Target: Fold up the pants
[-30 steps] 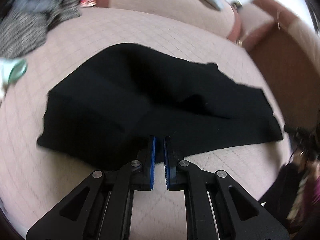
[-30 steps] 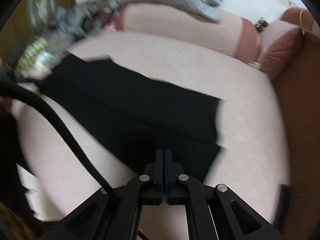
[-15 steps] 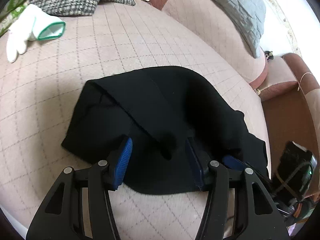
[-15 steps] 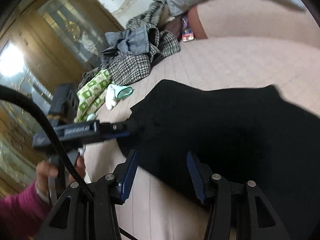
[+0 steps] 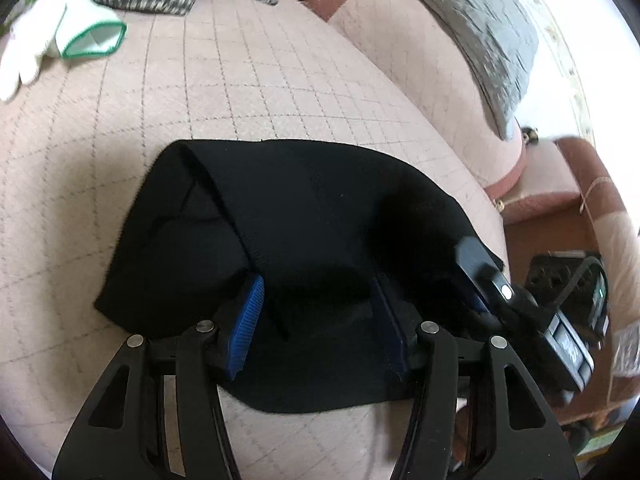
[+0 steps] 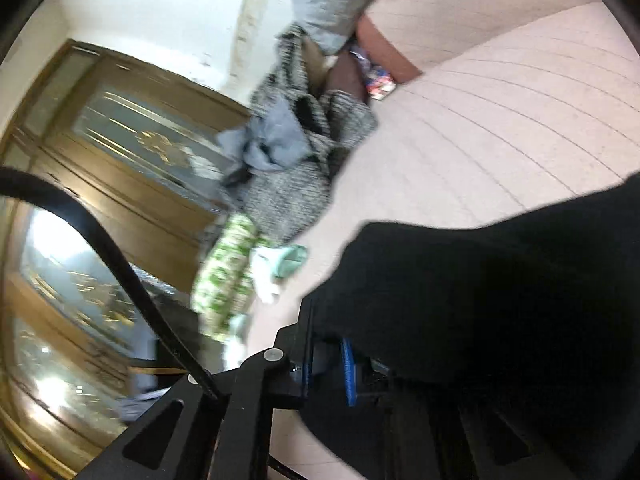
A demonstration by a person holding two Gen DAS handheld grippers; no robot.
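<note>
The black pants (image 5: 320, 208) lie folded over on the pink quilted couch seat (image 5: 280, 80). My left gripper (image 5: 316, 312) is open and points down at their near edge, a blue pad on each side of the cloth and neither pressing it. At the right of that view my right gripper (image 5: 476, 264) reaches into the pants' right end. In the right wrist view its jaws are closing on the pants (image 6: 500, 280). My right gripper (image 6: 328, 344) has cloth between its pads, and the cloth drapes over and hides its right finger.
A white glove with a green cuff (image 5: 60, 40) and a heap of tweed and grey clothes (image 6: 288, 184) lie at the seat's far left. A grey quilted blanket (image 5: 480, 32) hangs over the backrest. A brown cushion (image 5: 580, 184) stands at the right. Wooden glazed doors (image 6: 120, 140) are beyond.
The pants went from stretched out to folded over. Both grippers opened; the left stayed open over the near edge. The right swung left and closed on the cloth.
</note>
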